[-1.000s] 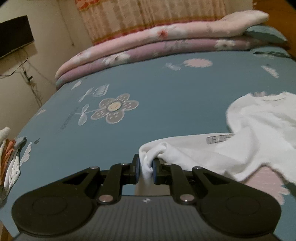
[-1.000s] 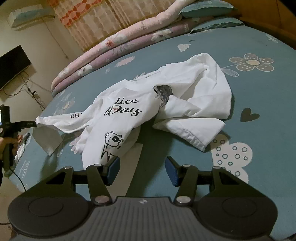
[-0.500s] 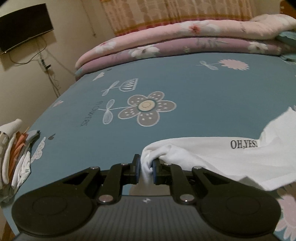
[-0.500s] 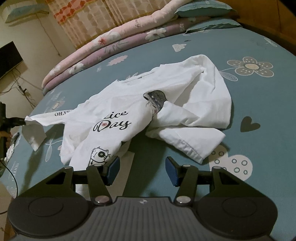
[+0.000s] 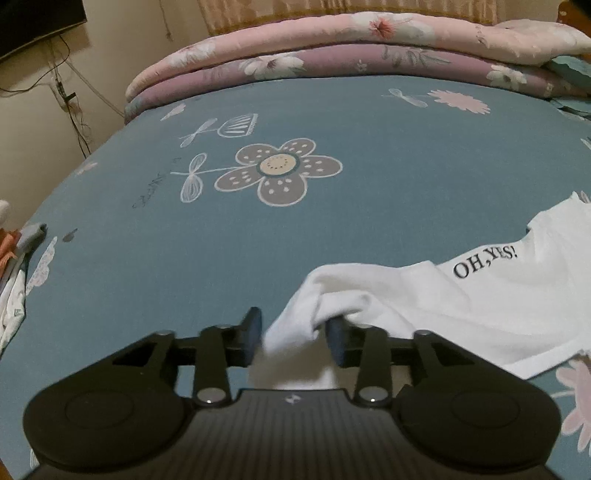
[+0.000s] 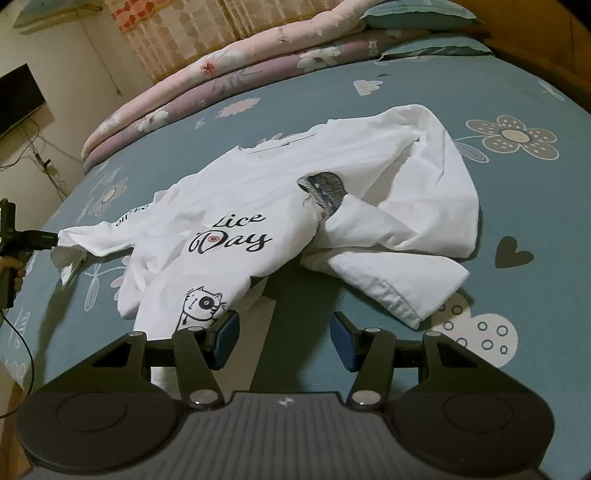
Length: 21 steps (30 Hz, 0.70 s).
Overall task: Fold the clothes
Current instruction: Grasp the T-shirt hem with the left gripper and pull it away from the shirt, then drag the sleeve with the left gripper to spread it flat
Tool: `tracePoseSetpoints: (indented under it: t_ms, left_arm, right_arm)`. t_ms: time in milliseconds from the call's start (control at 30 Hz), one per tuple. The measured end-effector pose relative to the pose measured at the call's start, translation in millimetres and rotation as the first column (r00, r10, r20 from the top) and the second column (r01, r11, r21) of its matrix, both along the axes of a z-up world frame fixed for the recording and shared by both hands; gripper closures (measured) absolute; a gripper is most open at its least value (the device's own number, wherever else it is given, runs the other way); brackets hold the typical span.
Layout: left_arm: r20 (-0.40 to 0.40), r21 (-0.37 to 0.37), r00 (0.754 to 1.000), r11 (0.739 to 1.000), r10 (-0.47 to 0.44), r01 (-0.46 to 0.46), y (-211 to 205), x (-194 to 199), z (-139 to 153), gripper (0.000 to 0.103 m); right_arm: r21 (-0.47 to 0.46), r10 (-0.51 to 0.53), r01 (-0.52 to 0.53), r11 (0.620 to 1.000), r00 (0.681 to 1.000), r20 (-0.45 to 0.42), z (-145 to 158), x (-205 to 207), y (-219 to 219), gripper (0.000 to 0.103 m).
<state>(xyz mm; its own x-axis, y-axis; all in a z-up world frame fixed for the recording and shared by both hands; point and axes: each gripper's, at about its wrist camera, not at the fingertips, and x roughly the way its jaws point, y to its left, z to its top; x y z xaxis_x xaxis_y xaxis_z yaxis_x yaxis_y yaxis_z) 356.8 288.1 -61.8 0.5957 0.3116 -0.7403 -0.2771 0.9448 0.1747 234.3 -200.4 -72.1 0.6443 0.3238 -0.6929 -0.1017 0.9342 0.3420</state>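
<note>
Where the bed meets the wall, far left: a dark screen (image 6: 16,99) hangs with cables trailing below it.
Near left edge: a small heap of clothes (image 5: 13,280), orange, grey and white, lies at the side of the blue bedsheet (image 5: 369,147).
Left gripper (image 5: 293,338): its jaws are opening; the bunched sleeve end of the white T-shirt (image 6: 295,221) sits in the gap, lying against the right pad and clear of the left one, so nothing is clamped. In the right wrist view this gripper shows at the far left edge, with a hand (image 6: 13,273) on its handle and the sleeve tip at its end.
Sleeve: it runs right from the left gripper, flat on the sheet, with "OH,YES!" printed on it.
Shirt body: it is spread crumpled in the middle of the bed, print side up, showing script lettering and a cartoon cat near the hem; its right part is folded over on itself.
Right gripper (image 6: 282,341): it hovers at the near hem, jaws about half apart, with only sheet between them; the left pad is just beside the cat print.
Far edge: folded pink and purple floral quilts (image 5: 351,48) are stacked, with teal pillows (image 6: 417,16) at their right end.
</note>
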Motion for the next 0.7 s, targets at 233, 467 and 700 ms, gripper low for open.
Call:
tracePoseSetpoints:
  t_ms: [233,467,700]
  left_arm:
    - [0.004,-0.14,0.999,0.989,0.048,-0.047,22,-35,-13,0.057]
    - [0.036,-0.302,0.989,0.945,0.146,-0.128,29,-63,-40,0.056]
    - [0.07,-0.266,0.99,0.959,0.119,-0.096,0,-53,-44,0.077]
  right_arm:
    - [-0.008,0.01,-0.01,1.0,1.0,0.001,2,-4,6,0.044]
    - [-0.022,0.013,-0.013,1.0,1.0,0.002,6,-8,10,0.044]
    - [-0.027,0.017,-0.017,0.999,1.0,0.0,6,-7,18,0.044]
